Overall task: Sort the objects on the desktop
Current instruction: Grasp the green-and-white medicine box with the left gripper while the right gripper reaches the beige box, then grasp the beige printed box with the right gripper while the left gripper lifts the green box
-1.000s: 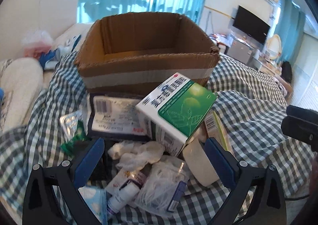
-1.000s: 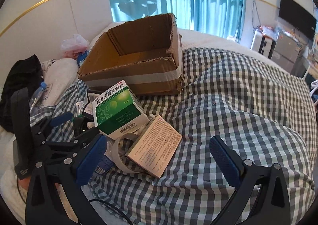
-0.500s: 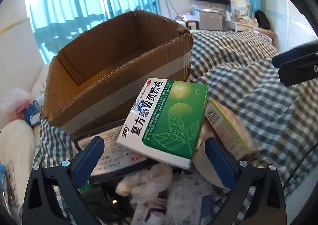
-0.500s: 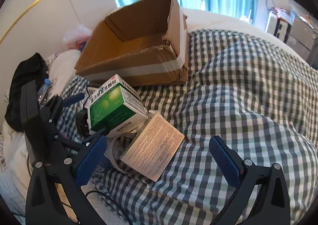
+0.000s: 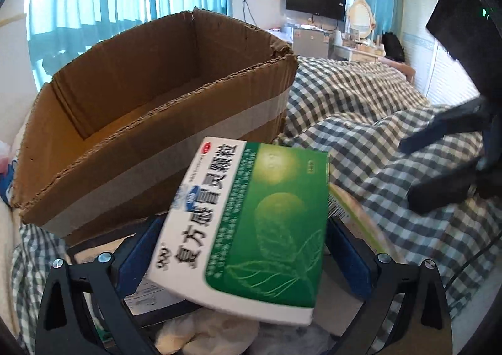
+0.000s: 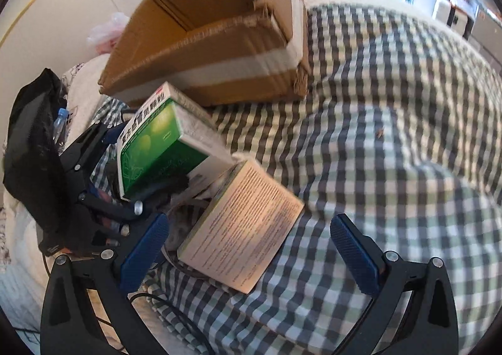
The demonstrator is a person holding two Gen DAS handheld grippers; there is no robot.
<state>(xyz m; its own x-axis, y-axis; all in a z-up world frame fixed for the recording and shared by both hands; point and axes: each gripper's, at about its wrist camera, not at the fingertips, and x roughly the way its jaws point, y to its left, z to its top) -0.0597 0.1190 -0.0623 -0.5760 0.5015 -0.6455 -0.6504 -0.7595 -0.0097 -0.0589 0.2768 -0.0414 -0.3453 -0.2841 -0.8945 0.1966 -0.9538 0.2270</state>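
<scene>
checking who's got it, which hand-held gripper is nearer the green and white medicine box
Left. The left hand-held gripper has its blue pads on either side of the green and white medicine box, apparently gripping it. The right hand-held gripper hangs open off to its side, over the beige printed carton.

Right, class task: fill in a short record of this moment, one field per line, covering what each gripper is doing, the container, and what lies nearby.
Left gripper: shut on the green medicine box, box tilted
Right gripper: open, holding nothing, just above the tan box
Container: cardboard box, open at the top, nothing visible inside
Surface: checked bedspread
Tan box: lying on the bedspread, printed side up
</scene>
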